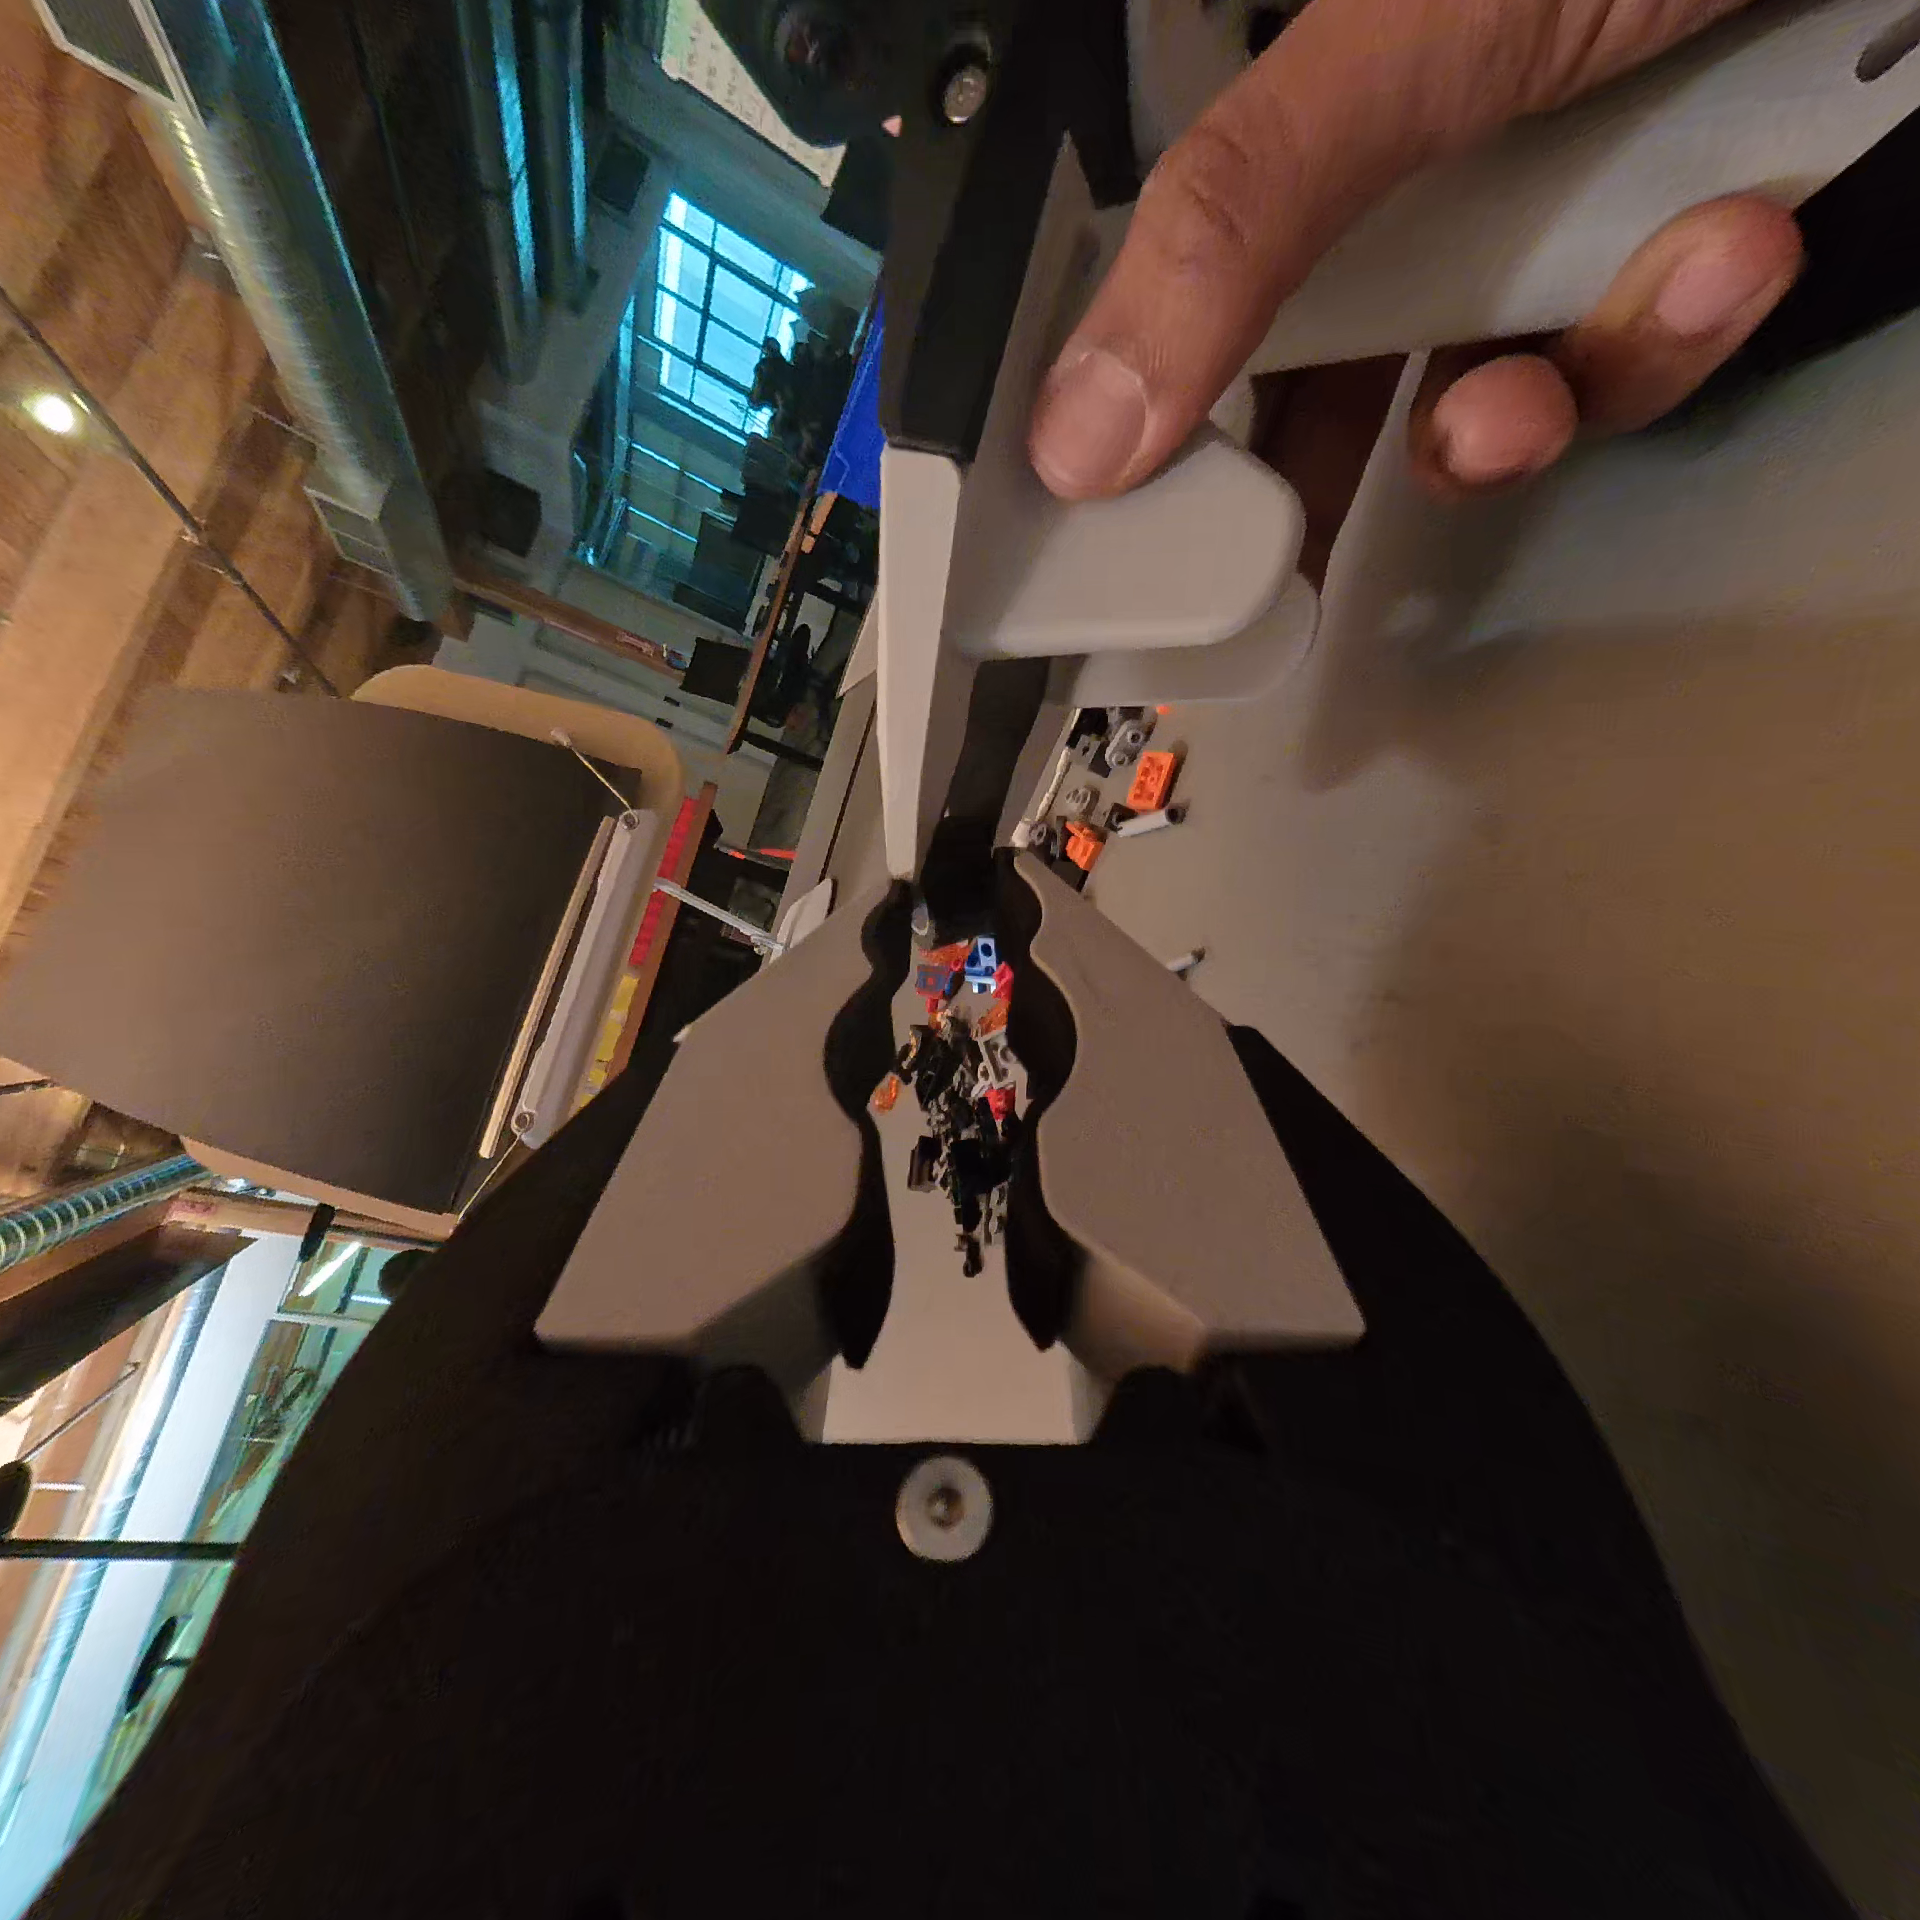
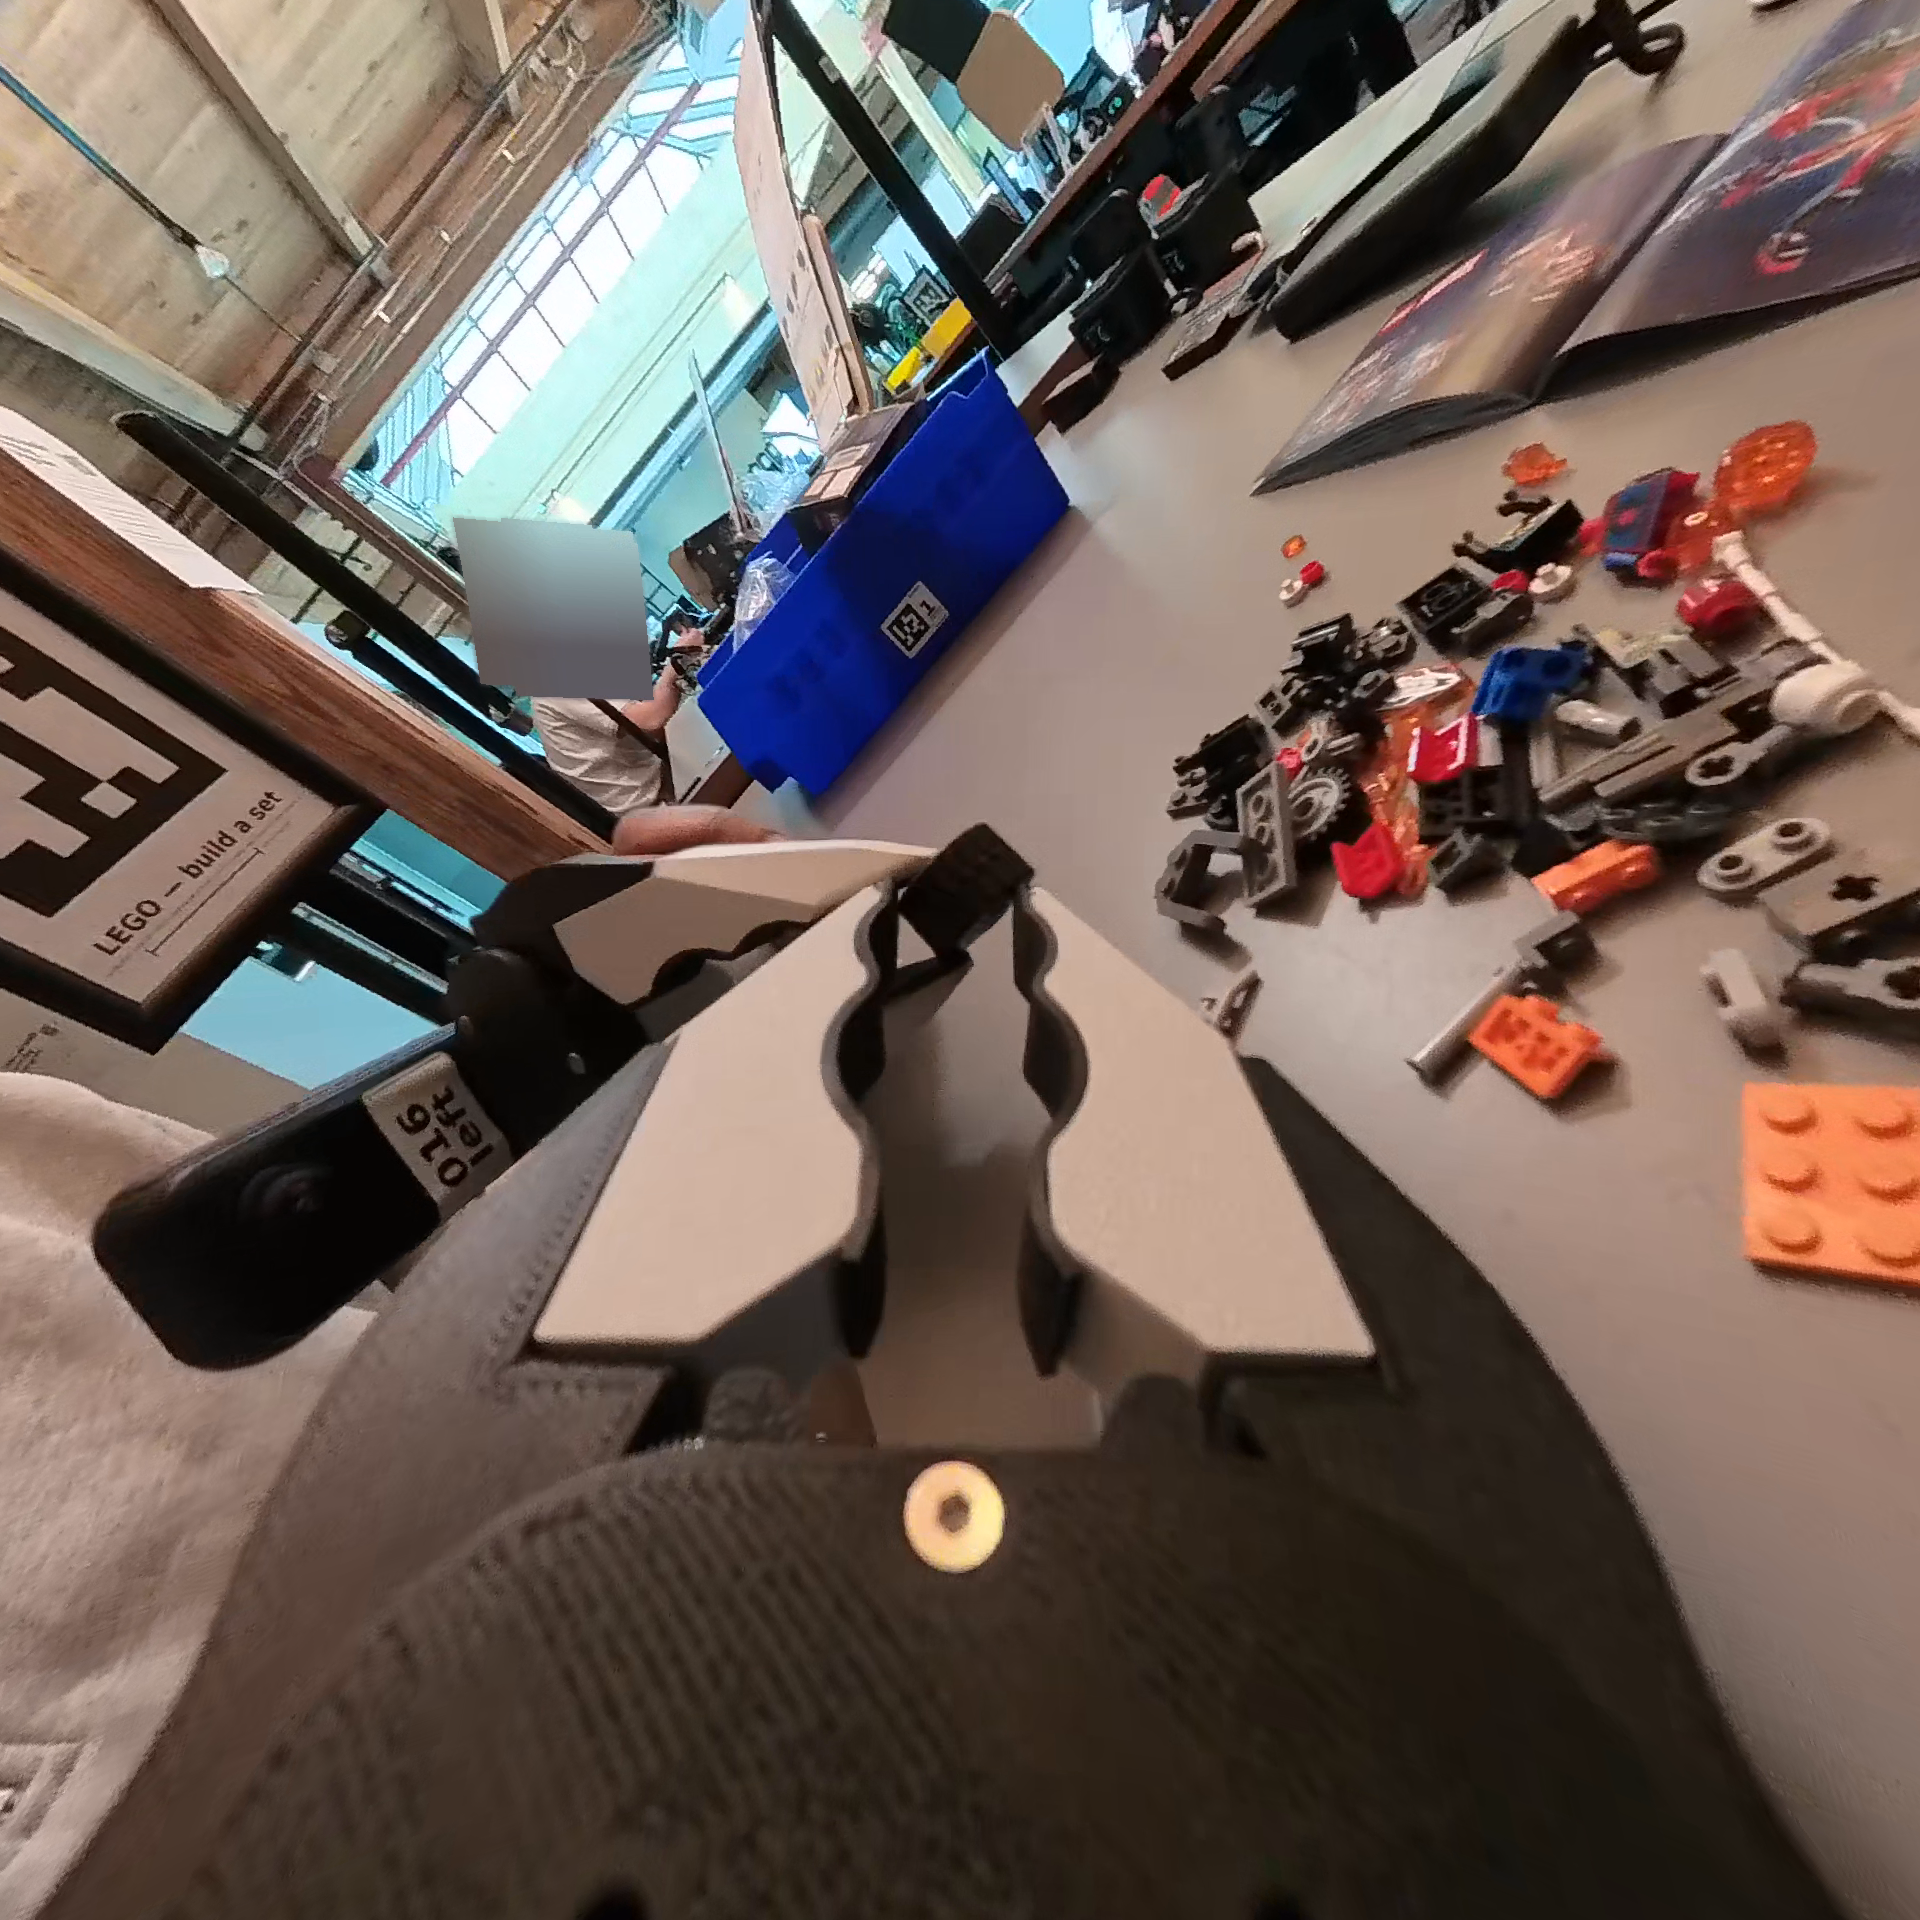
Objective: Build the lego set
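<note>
My left gripper and my right gripper meet tip to tip above a grey table. A small black ribbed brick sits between the right gripper's fingertips, which are closed on it. In the left wrist view the same black brick sits between the left gripper's narrowed fingertips. The right gripper comes in from above there, held by a hand. In the right wrist view the left gripper's white finger reaches the brick from the left.
A pile of loose black, red, blue and orange bricks lies on the table to the right, also seen between the left fingers. An orange plate, an open booklet and a blue bin stand around it. Left and right tips are no more than a few centimetres apart. The right tips stand about 11 cm off the orange plate.
</note>
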Demonstrator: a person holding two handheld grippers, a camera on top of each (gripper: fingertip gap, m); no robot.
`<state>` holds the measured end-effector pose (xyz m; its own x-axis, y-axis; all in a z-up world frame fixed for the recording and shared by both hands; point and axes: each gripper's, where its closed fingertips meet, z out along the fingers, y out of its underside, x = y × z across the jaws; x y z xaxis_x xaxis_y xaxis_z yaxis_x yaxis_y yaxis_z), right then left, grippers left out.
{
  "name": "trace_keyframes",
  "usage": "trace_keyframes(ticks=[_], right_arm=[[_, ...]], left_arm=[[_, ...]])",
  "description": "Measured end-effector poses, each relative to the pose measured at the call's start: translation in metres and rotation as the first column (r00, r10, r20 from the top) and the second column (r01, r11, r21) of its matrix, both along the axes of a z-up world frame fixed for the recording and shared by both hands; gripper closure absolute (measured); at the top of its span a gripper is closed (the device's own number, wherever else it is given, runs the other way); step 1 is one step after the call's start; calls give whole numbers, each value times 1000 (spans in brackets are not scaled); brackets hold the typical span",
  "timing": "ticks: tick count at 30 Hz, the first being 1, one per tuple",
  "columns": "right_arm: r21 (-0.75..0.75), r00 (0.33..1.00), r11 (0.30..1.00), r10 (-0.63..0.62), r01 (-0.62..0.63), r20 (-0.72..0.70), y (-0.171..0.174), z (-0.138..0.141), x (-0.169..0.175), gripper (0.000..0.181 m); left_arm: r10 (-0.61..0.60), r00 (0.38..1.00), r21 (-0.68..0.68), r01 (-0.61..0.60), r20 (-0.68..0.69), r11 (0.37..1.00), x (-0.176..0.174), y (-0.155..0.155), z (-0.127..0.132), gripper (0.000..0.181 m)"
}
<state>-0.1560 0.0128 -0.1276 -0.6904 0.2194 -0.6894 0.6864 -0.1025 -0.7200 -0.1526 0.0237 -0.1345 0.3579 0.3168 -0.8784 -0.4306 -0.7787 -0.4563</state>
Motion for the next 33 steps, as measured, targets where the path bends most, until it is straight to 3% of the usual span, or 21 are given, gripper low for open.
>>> trace_keyframes(ticks=[4, 7, 9, 10, 12, 15, 17, 19, 22, 28, 33], right_arm=[[-32, 1000, 999, -22, 22, 4, 4, 3, -3, 163], [-69, 998, 997, -45, 42, -39, 13, 11, -7, 163], [-107, 995, 994, -23, 13, -98, 15, 21, -3, 164], [-112, 991, 994, -8, -7, -131, 15, 24, -1, 164], [-92, 981, 995, 20, -38, -195, 12, 27, 5, 164], [-38, 953, 995, 75, -90, -294, 6, 29, 17, 164], [-7, 927, 992, 114, -124, -358, 3, 30, 25, 164], [27, 907, 990, 137, -137, -399, 1, 29, 30, 164], [45, 896, 986, 166, -162, -412, -1, 27, 34, 163], [47, 891, 978, 205, -204, -405, -1, 27, 39, 166], [91, 898, 981, 194, -172, -395, -1, 21, 34, 166]], left_arm=[[-40, 998, 71, 37, 44, 997, 2, 2, 3, 164], [-147, 981, 221, 116, 126, 968, 10, 3, 14, 160], [-233, 939, 352, 135, 252, 926, 11, 0, 17, 158], [-295, 888, 430, 127, 352, 894, 10, 0, 15, 158], [-451, 713, 599, 55, 537, 799, 9, -1, 15, 153], [-765, 320, 823, -100, 559, 560, 17, -4, 30, 149], [-834, 124, 841, -156, 537, 518, 24, -6, 30, 152], [-855, 35, 848, -152, 517, 507, 33, -4, 31, 152], [-843, 23, 838, -128, 537, 530, 39, 1, 29, 150], [-881, -10, 871, -147, 473, 469, 39, -5, 38, 160], [-867, 23, 857, -160, 499, 489, 34, -6, 33, 166]])
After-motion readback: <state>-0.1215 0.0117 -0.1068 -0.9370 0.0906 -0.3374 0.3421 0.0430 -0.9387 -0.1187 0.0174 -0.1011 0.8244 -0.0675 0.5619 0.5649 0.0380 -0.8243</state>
